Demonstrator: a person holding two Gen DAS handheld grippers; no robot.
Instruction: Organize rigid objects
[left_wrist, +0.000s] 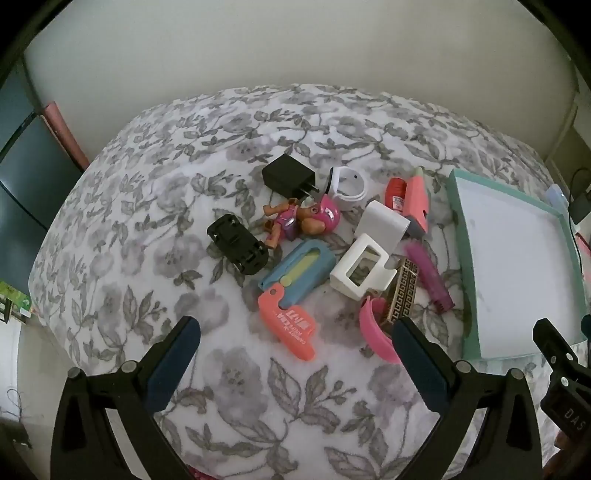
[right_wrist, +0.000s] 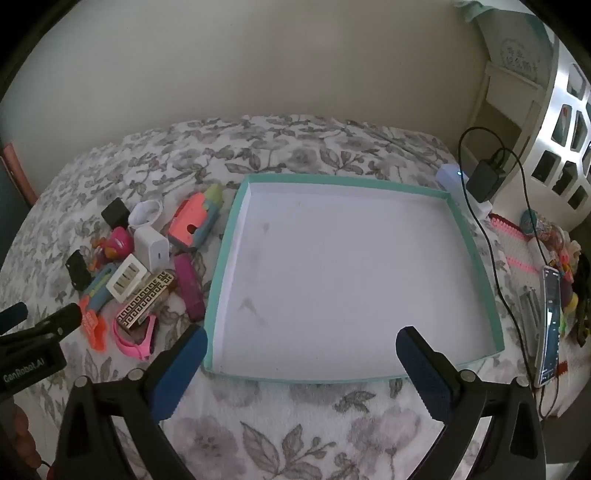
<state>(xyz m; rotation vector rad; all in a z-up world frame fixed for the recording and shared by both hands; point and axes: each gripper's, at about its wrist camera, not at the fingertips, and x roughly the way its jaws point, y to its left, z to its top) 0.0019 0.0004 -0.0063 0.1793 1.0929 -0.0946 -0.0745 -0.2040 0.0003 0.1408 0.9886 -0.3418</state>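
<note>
Here, in the left wrist view, the left gripper (left_wrist: 295, 341) hangs with fingers spread wide and empty above the floral bedspread (left_wrist: 155, 206). The clutter lies ahead: a black charger (left_wrist: 288, 175) at 12 o'clock, a pink toy figure (left_wrist: 306, 219), a coral tag (left_wrist: 290, 326) nearest the fingertips. In the right wrist view, the right gripper (right_wrist: 301, 345) is likewise spread wide, holding nothing, over the teal-rimmed tray (right_wrist: 476, 254); the pile sits at 9 o'clock, just beside it.
</note>
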